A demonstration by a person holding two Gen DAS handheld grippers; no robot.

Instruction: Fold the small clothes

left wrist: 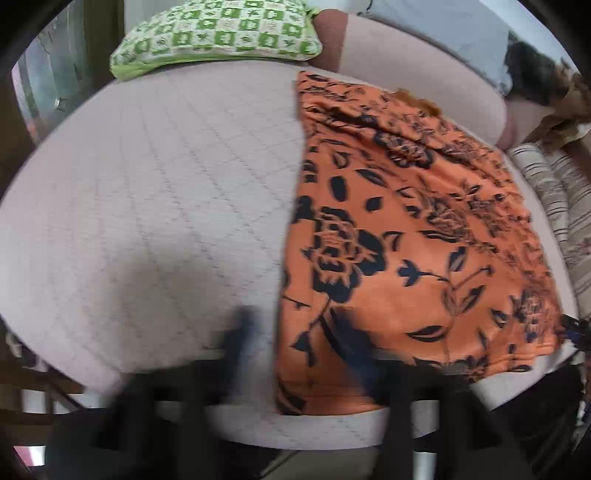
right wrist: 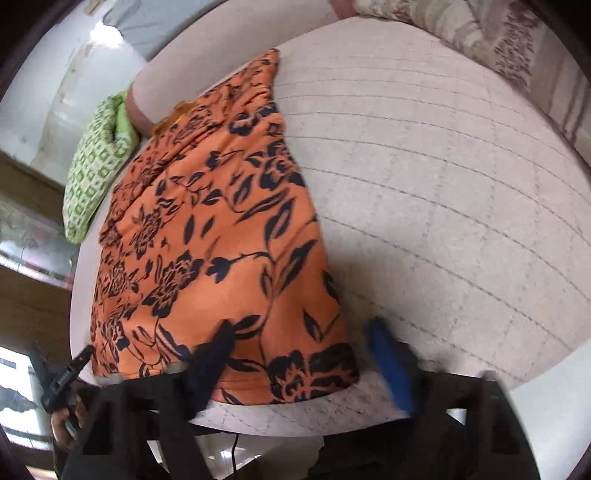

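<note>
Left wrist view: the orange floral garment point(left wrist: 406, 229) lies flat over the right half of the frame on a pale quilted mattress point(left wrist: 155, 192) — its near left corner sits between the blurred fingers of the left gripper point(left wrist: 295, 343), whose jaws look open around that edge. In the right wrist view the right gripper point(right wrist: 306, 354) straddles the cloth's lower right corner, jaws apart. A green checked pillow point(left wrist: 218, 33) sits upper left.
</note>
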